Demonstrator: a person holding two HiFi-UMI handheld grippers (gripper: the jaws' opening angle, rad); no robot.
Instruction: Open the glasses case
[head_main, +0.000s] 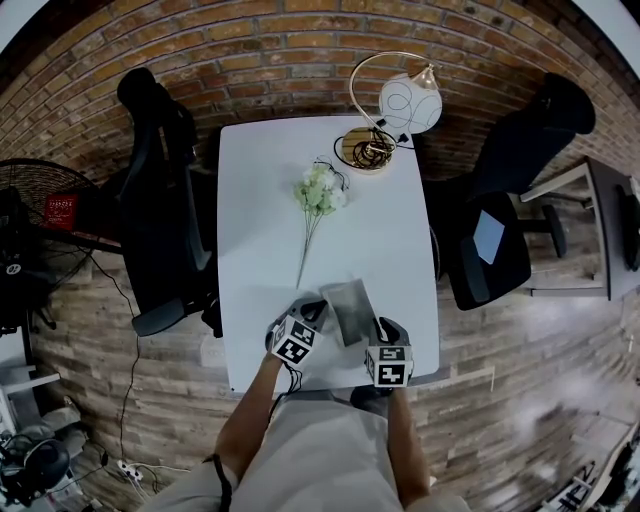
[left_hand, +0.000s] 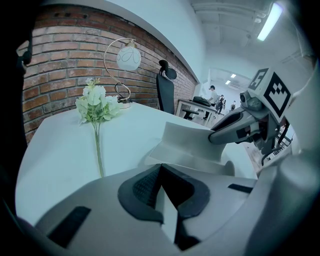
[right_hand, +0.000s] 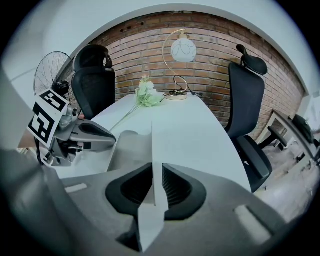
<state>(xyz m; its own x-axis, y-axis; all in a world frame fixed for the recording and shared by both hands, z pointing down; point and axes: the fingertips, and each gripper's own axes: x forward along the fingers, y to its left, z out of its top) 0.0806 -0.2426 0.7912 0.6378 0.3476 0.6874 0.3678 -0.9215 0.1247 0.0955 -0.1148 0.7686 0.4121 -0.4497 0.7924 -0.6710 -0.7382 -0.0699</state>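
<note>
Left gripper (left_hand: 164, 194) and right gripper (right_hand: 155, 192) each clamp a glasses case (head_main: 350, 303) panel (near table (head_main: 385, 230) edge); uneven pull risks slippage.

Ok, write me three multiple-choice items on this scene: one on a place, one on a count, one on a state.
1. Where on the table does the lamp stand?
A. at the far end
B. at the near edge
C. in the middle

2. How many black chairs flank the table?
A. one
B. two
C. four

3. What holds the glasses case?
A. nothing
B. one gripper
C. both grippers

Answers:
1 A: the lamp stands at the end by the brick wall, beyond the flowers.
2 B: one stands at each long side, the second here.
3 C: the left gripper and the right gripper each have their jaws shut on a thin edge of the case.
</note>
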